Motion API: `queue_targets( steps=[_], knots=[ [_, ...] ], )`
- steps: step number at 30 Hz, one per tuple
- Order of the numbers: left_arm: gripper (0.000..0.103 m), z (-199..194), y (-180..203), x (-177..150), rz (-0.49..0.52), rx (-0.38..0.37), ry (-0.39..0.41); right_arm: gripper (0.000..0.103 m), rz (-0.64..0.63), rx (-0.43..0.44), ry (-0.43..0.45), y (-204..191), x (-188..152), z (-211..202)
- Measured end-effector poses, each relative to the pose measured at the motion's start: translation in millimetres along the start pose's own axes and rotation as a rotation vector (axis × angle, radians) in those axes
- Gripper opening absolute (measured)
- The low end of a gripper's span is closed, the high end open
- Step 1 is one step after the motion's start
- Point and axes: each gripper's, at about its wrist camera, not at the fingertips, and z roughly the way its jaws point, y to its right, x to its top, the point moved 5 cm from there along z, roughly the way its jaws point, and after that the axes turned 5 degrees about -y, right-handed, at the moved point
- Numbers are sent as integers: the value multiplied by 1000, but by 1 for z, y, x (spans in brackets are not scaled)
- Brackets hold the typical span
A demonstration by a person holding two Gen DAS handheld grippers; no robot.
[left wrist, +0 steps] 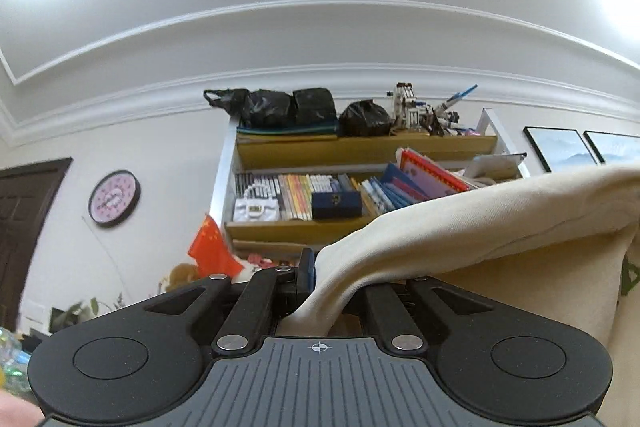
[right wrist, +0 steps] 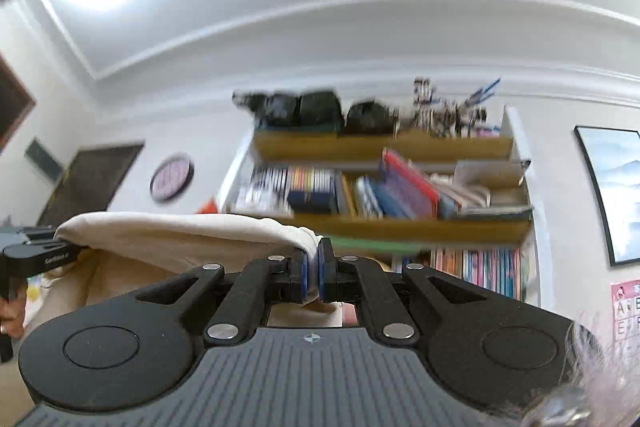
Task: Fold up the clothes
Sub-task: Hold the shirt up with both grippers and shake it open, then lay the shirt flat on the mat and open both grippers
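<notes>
A cream garment (left wrist: 500, 223) is held up in the air between my two grippers. My left gripper (left wrist: 320, 275) is shut on one edge of it; the cloth drapes over the right finger and hides it, and runs off to the right. In the right wrist view my right gripper (right wrist: 314, 271) is shut on another edge of the cream garment (right wrist: 180, 231), which stretches left to the left gripper (right wrist: 40, 257) seen from the side. Both cameras point upward at the wall and ceiling.
A bookshelf (left wrist: 360, 187) full of books, with black bags (left wrist: 288, 107) on top, stands ahead. A round clock (left wrist: 114, 199) hangs left of it, framed pictures (left wrist: 560, 147) hang right. A small red flag (left wrist: 212, 247) is near the left fingers.
</notes>
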Motion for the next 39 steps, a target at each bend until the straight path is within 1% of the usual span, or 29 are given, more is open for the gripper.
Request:
queue_targets(
  steps=[2, 4, 5, 7, 9, 11, 13, 14, 16, 17, 19, 20, 21, 22, 23, 24, 25, 26, 28, 29, 32, 33, 35, 39],
  knots=[
    [4, 17, -5, -25, 2, -2, -84, 4, 23, 1, -119, -1, -34, 22],
    [4, 36, -11, -63, -13, -10, -228, 4, 45, 3, -239, -3, -68, 42],
    [4, 47, -15, -91, -23, -13, -321, 4, 56, 3, -298, -4, -85, 53],
    [4, 66, -20, -161, -18, -28, -531, 4, 79, 4, -418, -5, -119, 72],
    [5, 78, -20, -241, 29, -45, -740, 5, 102, 6, -537, -7, -153, 91],
    [5, 77, -18, -314, 64, -72, -904, 4, 97, -13, -705, -15, -220, 110],
    [5, 74, -11, -374, 105, -116, -1046, 4, 91, -33, -875, -22, -290, 127],
    [6, 73, -7, -404, 125, -138, -1116, 4, 92, -48, -933, -26, -318, 132],
    [12, 68, -1, -449, 165, -176, -1208, 4, 96, -78, -1042, -34, -374, 140],
    [12, 68, 1, -464, 178, -190, -1238, 4, 96, -92, -1076, -35, -391, 144],
    [13, 72, 2, -481, 194, -224, -1288, 4, 95, -118, -1139, -36, -420, 152],
    [16, 75, 3, -485, 198, -231, -1302, 5, 93, -128, -1155, -36, -427, 155],
    [18, 76, 3, -487, 192, -238, -1319, 5, 91, -136, -1167, -36, -432, 158],
    [26, 77, 2, -489, 185, -246, -1336, 5, 89, -145, -1180, -36, -437, 161],
    [40, 79, 2, -490, 173, -245, -1346, 5, 87, -154, -1193, -36, -442, 164],
    [47, 80, 2, -491, 160, -243, -1356, 5, 85, -163, -1206, -35, -447, 168],
    [61, 82, 0, -490, 148, -248, -1360, 5, 83, -171, -1219, -35, -453, 171],
    [73, 85, -2, -488, 135, -253, -1363, 5, 85, -179, -1228, -34, -454, 172],
    [75, 81, -2, -485, 124, -279, -1355, 6, 91, -194, -1244, -30, -456, 175],
    [78, 81, -2, -483, 121, -291, -1354, 7, 91, -197, -1250, -30, -458, 176],
    [86, 75, -6, -478, 123, -304, -1354, 14, 98, -198, -1266, -30, -460, 173],
    [87, 72, -7, -478, 124, -311, -1356, 19, 102, -196, -1270, -30, -460, 171],
    [89, 66, -9, -478, 126, -324, -1361, 35, 110, -194, -1279, -31, -459, 168],
    [89, 42, -6, -477, 149, -309, -1403, 38, 111, -175, -1309, -36, -458, 150]
  ],
)
